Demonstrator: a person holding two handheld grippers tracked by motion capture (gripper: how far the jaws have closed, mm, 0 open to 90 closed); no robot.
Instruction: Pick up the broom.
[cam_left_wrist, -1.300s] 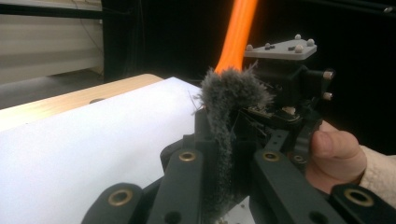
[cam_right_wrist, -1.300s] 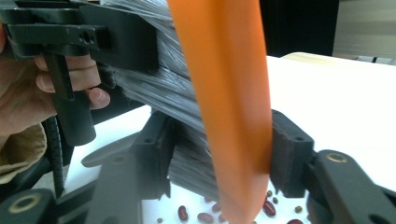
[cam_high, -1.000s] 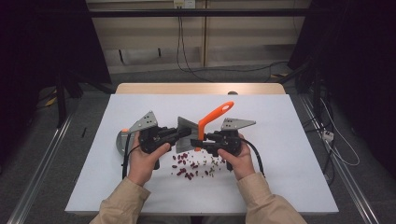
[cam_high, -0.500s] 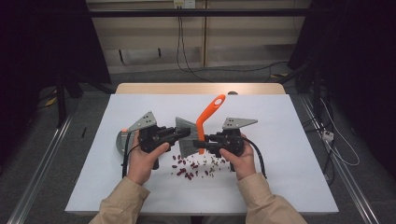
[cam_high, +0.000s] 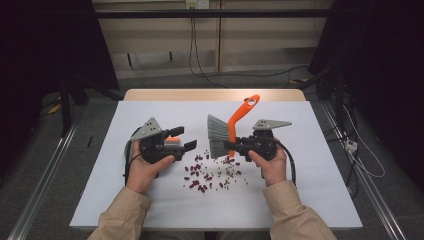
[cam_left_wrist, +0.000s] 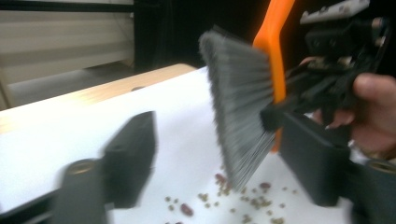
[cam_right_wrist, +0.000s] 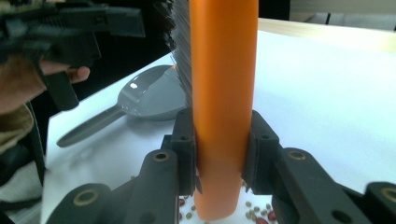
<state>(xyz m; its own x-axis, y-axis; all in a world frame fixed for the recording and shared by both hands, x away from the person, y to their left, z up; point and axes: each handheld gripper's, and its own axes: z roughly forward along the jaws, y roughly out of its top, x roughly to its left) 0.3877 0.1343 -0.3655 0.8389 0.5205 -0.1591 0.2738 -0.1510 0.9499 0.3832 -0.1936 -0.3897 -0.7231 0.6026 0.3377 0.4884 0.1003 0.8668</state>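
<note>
Right of centre in the high view, the right gripper (cam_high: 231, 145) has its jaws clamped on the orange plastic handle of a grey-bristled hand brush (cam_high: 235, 122) — bristles hanging over the scattered red and green beans (cam_high: 210, 172) on the white counter (cam_high: 320, 195). The left gripper (cam_high: 182, 138), left of centre, has just been opening its jaws, which stand apart — holding nothing.
</note>
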